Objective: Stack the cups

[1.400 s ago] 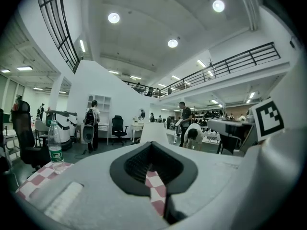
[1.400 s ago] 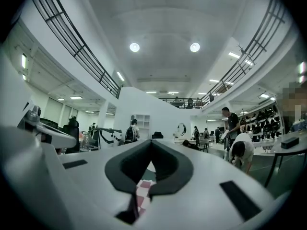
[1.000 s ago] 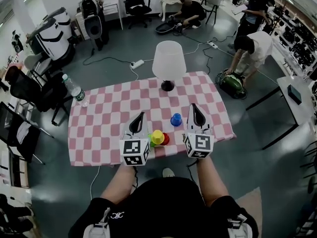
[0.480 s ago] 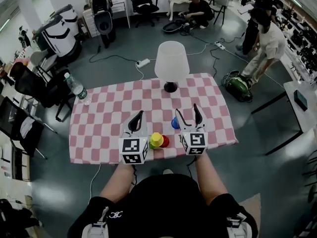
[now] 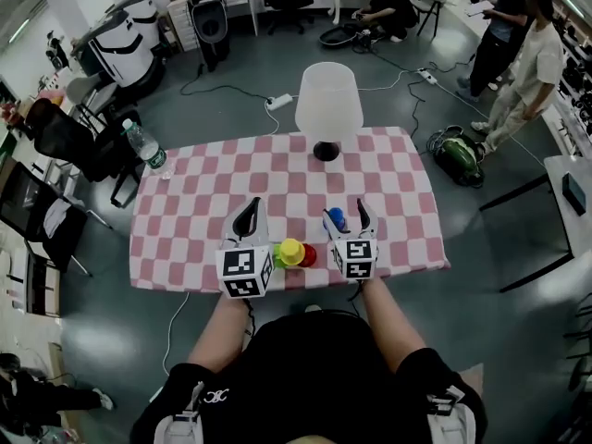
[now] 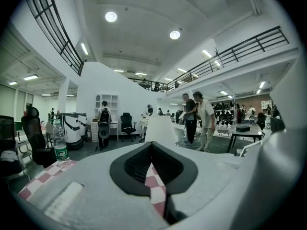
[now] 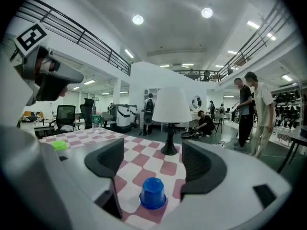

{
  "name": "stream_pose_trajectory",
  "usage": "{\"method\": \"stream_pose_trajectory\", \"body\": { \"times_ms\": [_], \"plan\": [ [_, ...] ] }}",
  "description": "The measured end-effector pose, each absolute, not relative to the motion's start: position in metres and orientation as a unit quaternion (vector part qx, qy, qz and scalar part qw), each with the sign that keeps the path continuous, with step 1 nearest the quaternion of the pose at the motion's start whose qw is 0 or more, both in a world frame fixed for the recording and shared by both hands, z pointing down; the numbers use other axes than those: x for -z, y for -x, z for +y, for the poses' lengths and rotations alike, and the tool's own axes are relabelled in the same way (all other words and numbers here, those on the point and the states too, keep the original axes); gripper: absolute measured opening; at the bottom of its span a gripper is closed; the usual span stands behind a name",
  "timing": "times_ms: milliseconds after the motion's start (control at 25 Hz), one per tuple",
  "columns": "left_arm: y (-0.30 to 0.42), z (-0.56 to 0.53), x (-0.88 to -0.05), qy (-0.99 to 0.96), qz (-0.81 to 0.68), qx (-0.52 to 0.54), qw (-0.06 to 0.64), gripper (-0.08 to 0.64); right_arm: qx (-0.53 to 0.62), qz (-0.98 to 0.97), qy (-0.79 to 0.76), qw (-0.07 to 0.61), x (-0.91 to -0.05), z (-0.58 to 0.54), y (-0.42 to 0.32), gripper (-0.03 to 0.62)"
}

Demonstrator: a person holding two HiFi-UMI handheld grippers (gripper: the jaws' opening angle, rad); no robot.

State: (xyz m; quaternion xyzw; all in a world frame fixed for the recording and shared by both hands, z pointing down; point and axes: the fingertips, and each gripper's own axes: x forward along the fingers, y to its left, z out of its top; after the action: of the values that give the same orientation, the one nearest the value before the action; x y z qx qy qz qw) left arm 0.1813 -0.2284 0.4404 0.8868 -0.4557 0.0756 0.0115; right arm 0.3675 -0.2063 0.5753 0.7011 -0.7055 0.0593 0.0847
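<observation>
A small blue cup (image 5: 337,218) (image 7: 152,194) stands upside down on the pink-checked tablecloth (image 5: 194,220). My right gripper (image 5: 347,215) (image 7: 153,145) has just been opening and now stands open low over the cloth. The blue cup sits between its jaws, and neither pad touches it. A yellow cup (image 5: 292,250), a red cup (image 5: 309,257) and a green cup (image 5: 277,254) (image 7: 58,145) huddle together near the table's front edge. Just left of them hovers my left gripper (image 5: 252,207) (image 6: 151,143), shut with nothing in it.
A white table lamp (image 5: 326,109) (image 7: 170,114) stands at the far middle of the table. A plastic water bottle (image 5: 143,146) (image 6: 59,146) is at the far left corner. Several people, chairs and cables are on the floor beyond the table.
My right gripper has dropped towards the table and gone from shut to open, with the blue cup now between its jaws. The left gripper has shifted only slightly.
</observation>
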Motion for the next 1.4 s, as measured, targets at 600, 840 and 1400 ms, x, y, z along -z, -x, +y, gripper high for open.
{"method": "stream_pose_trajectory", "body": {
  "times_ms": [600,840,1400],
  "plan": [
    [-0.15,-0.227,-0.451,-0.856,-0.508,-0.094,0.02,0.015,-0.176,-0.709,-0.659,0.179,-0.704,-0.216,-0.366,0.359],
    [-0.136,-0.227,-0.455,-0.847,-0.521,-0.1,0.023,0.015,-0.201,-0.688,-0.662,0.218,-0.736,-0.22,-0.376,0.335],
    [-0.13,-0.235,-0.45,-0.852,-0.514,-0.093,0.026,0.015,-0.174,-0.688,-0.676,0.202,-0.694,-0.229,-0.383,0.213]
  ]
}}
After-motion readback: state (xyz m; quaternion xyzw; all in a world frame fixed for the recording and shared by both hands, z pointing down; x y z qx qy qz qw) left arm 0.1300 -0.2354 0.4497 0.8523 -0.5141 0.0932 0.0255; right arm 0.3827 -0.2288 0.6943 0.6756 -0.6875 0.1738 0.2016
